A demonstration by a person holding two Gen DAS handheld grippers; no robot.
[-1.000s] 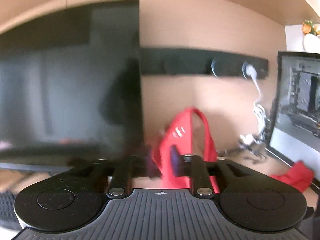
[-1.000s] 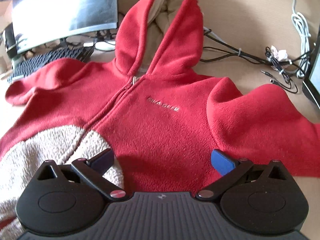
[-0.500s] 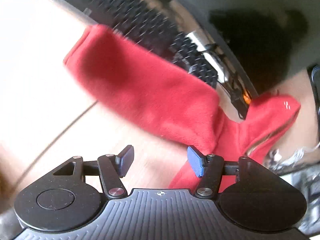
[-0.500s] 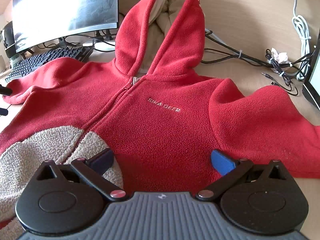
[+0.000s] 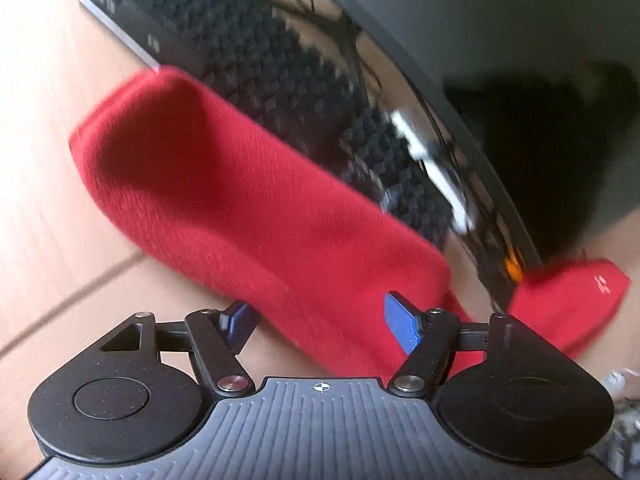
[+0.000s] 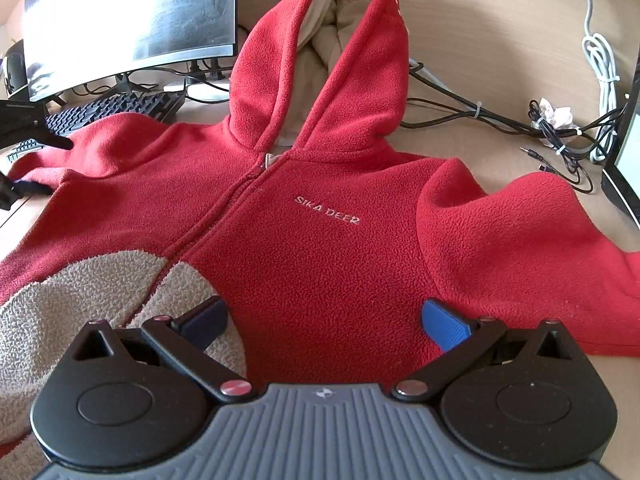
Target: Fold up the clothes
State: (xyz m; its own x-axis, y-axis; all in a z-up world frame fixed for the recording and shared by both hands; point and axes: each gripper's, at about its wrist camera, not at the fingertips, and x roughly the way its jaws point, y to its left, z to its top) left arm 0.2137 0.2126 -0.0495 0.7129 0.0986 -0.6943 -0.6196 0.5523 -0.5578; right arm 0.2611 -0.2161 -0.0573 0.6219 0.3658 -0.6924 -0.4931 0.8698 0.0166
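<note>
the left gripper (image 5: 320,318) is closing in on the left sleeve (image 5: 248,208) of the hoodie (image 6: 328,248), its jaws having just been widening, now about half open with the sleeve between the pads but not pinched. the right gripper (image 6: 324,320) is hovering wide open over the lower chest, holding nothing. the hoodie is lying front up and flat on the desk (image 6: 500,40), zip closed, hood (image 6: 320,60) pointing away toward the monitor (image 6: 128,16), hem toward the camera, so its long axis is running near to far; both sleeves are spreading out sideways. the left sleeve is lying along the keyboard (image 5: 256,52), cuff pointing outward. to do this step well, i judge the pads should be gripping near the cuff, taking both layers, then carrying the sleeve across the chest without dragging the body or snagging the keyboard.
</note>
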